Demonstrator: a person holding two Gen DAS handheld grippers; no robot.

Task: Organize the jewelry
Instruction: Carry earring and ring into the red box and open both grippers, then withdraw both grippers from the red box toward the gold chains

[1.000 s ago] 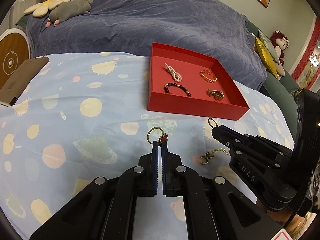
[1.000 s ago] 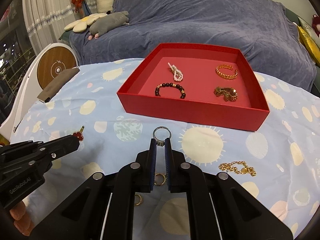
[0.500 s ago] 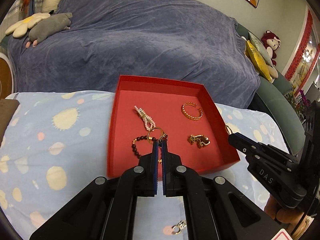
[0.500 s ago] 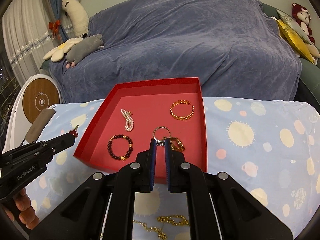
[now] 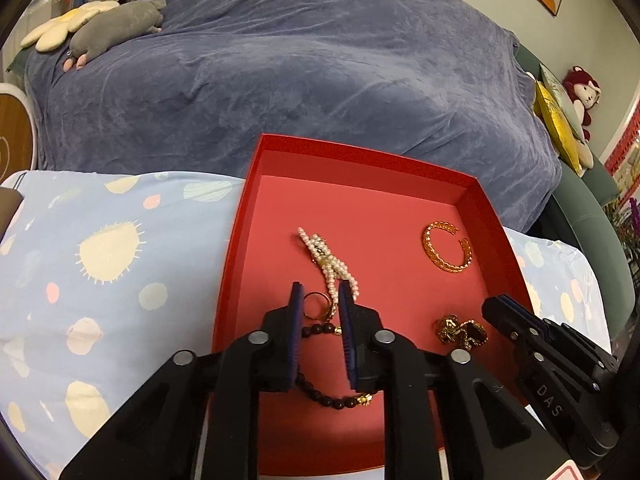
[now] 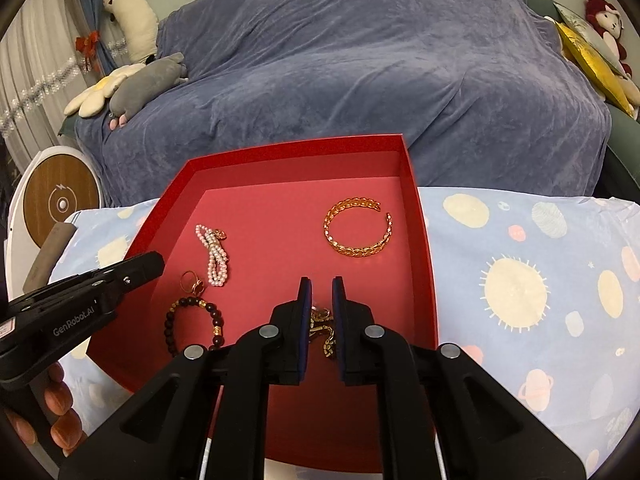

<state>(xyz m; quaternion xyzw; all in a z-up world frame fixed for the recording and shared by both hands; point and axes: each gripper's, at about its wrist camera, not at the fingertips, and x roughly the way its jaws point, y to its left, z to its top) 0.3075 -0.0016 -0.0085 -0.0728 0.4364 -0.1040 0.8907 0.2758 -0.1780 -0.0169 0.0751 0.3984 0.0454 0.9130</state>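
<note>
Rings are dropping as both jaws open: left gripper frees its gold ring beside the pearl strand (tangling likely); right gripper releases over the gold chain in the red tray

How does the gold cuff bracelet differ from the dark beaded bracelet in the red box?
The gold cuff bracelet is bright woven-looking metal with an open gap; the dark beaded bracelet is a closed loop of round dark beads with a few gold ones. The cuff lies at the far right, the beads near left. Both lie flat in the red box.

Left claw opening, right claw opening, both angled downward
</note>
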